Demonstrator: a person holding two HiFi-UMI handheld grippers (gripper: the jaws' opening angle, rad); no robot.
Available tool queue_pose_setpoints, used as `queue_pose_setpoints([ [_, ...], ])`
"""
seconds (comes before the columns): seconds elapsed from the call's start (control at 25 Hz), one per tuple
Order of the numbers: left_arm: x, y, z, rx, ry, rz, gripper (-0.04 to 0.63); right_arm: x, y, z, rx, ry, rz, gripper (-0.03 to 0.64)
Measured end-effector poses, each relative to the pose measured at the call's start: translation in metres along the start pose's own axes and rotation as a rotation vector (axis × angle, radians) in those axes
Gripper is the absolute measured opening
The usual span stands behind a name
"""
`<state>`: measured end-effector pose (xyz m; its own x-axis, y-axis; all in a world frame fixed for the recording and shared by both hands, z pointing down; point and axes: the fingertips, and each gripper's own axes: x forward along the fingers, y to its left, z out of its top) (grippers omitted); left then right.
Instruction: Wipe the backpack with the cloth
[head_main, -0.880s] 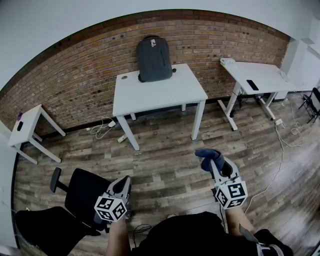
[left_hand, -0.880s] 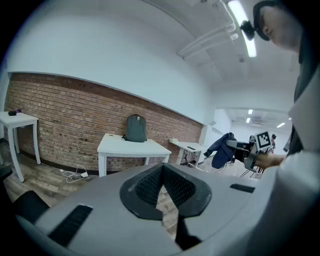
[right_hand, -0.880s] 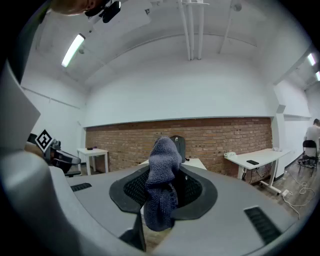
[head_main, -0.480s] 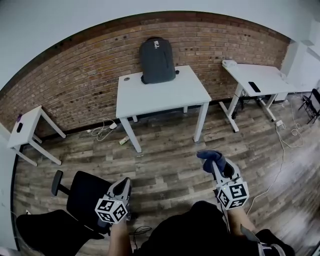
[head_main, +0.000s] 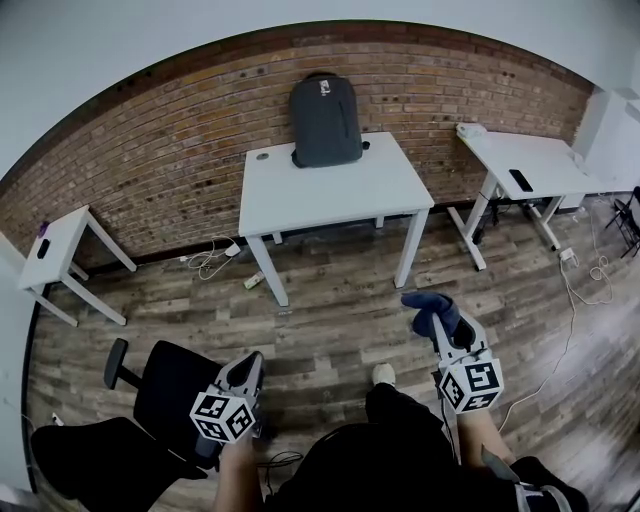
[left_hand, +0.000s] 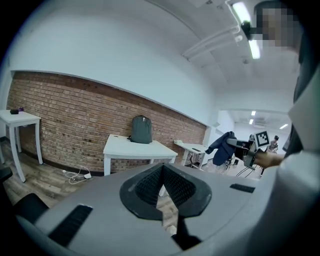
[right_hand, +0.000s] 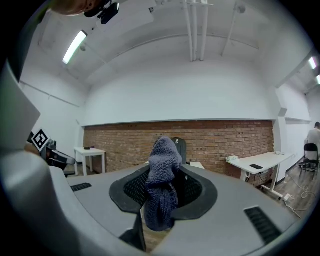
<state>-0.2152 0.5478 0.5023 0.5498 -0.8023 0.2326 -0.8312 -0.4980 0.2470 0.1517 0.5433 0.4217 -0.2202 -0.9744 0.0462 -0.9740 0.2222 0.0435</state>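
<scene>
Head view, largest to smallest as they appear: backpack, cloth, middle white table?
1. middle white table
2. backpack
3. cloth, which is far nearer the camera, so its true size is likely smaller still.

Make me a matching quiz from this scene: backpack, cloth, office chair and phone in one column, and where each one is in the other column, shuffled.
Things:
1. backpack
2. cloth
3. office chair
4. phone

Places:
A. clamped in the right gripper
B. flat on the right-hand desk
C. on the wood floor, at the person's left
D. upright on the middle desk, against the brick wall

Pairs: 1-D, 2-A, 3-C, 4-B
</scene>
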Motion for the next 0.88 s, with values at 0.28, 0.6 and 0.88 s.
queue_pose_setpoints([
  [0.28, 0.039, 0.007, 0.023, 0.005, 0.006, 0.027, -0.003, 0.048, -0.025, 0.004, 0.020, 0.004, 0.027, 0.101],
  [0.6, 0.102, 0.014, 0.038, -0.002, 0.027, 0.072, -0.003, 0.122, -0.072, -0.001, 0.085, 0.005, 0.078, 0.101],
  [0.88, 0.172, 0.007, 0.069, 0.011, 0.017, 0.091, -0.003, 0.176, -0.123, 0.017, 0.077, -0.014, 0.119, 0.101],
])
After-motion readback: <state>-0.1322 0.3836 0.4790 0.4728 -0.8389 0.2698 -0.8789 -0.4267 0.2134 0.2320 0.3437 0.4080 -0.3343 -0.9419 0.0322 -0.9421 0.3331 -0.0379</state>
